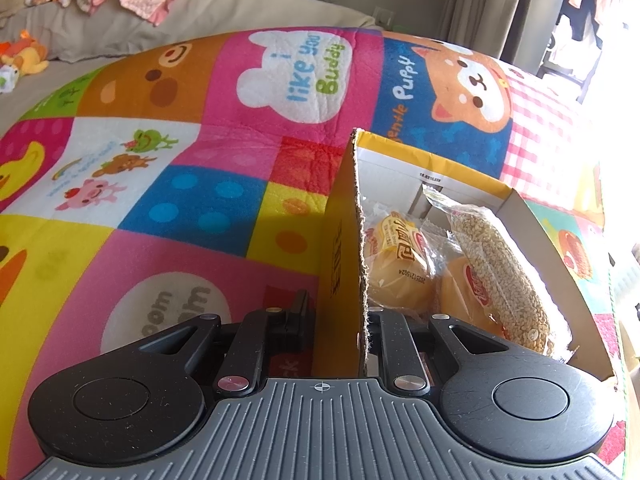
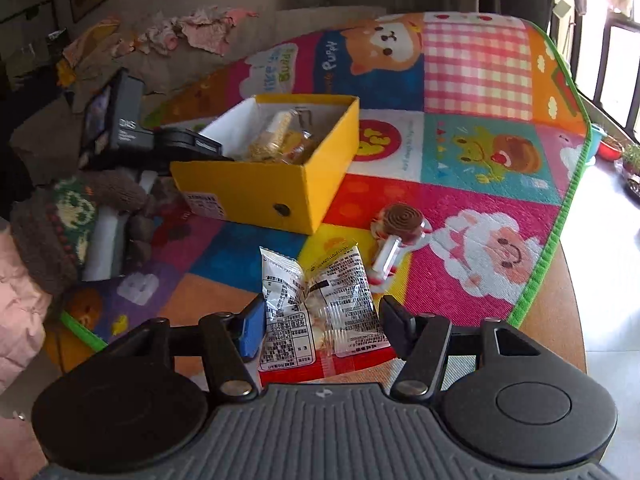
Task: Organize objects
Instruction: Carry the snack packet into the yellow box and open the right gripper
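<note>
A yellow cardboard box [image 2: 256,192] stands on a colourful play mat; it also shows in the left wrist view [image 1: 340,240]. It holds wrapped buns [image 1: 400,264] and a grain bar packet [image 1: 504,272]. My left gripper [image 1: 340,320] is shut on the box's near wall, one finger outside and one inside. My right gripper [image 2: 320,328] is open, its fingers either side of a clear snack packet [image 2: 320,312] lying on the mat. A wrapped brown swirl lollipop [image 2: 396,232] lies just beyond the packet.
The play mat [image 2: 480,184] covers a wooden table with a green edge [image 2: 552,240] at the right. A knitted hat [image 2: 60,224] and dark boxes [image 2: 116,120] lie at the left. Clothes and soft toys [image 1: 24,56] lie on a sofa behind.
</note>
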A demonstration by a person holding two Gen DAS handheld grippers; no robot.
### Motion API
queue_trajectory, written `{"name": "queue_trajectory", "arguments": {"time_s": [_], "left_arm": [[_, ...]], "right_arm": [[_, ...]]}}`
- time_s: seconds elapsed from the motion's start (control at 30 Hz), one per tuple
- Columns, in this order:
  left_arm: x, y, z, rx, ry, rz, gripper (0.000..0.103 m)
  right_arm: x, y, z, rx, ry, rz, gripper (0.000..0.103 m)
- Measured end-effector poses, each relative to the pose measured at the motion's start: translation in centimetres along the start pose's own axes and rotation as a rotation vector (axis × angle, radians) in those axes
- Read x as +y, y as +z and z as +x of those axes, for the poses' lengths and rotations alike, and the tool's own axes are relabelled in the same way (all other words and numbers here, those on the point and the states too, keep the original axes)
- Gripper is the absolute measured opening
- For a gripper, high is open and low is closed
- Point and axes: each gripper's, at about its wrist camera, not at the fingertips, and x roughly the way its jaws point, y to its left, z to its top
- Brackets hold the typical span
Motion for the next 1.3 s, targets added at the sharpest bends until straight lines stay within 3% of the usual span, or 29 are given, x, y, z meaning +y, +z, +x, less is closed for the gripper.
{"name": "queue_trajectory", "arguments": {"time_s": [0.1,0.33,0.7,1.0,1.13,1.3], "left_arm": [[0.0,0.0,0.0,-0.001,0.0,0.002,0.019],[0.0,0.0,0.0,-0.005,-0.006,0.009,0.019],[0.1,-0.1,-0.1,-0.01,-0.024,0.009,0.019],[0.3,-0.3,-0.1,-0.022,-0.034,0.005,0.019],[0.3,-0.3,-0.2,-0.023,-0.038,0.0,0.019],[0.3,-0.3,-0.2,-0.024,-0.038,-0.003,0.019]], "right_arm": [[1.5,1.8,-1.6,-0.057,0.047,-0.028,0.06],[4.2,7.1,-1.6,-0.169,0.047,-0.074,0.06],[5.9,16.4,7.0,-0.15,0.022,-0.04,0.06],[6.8,18.7,14.2,-0.083,-0.048,0.004,0.062],[6.4,18.7,15.2,-0.069,-0.035,0.025,0.072],[5.4,17.7,14.7,-0.069,-0.047,0.032,0.074]]}}
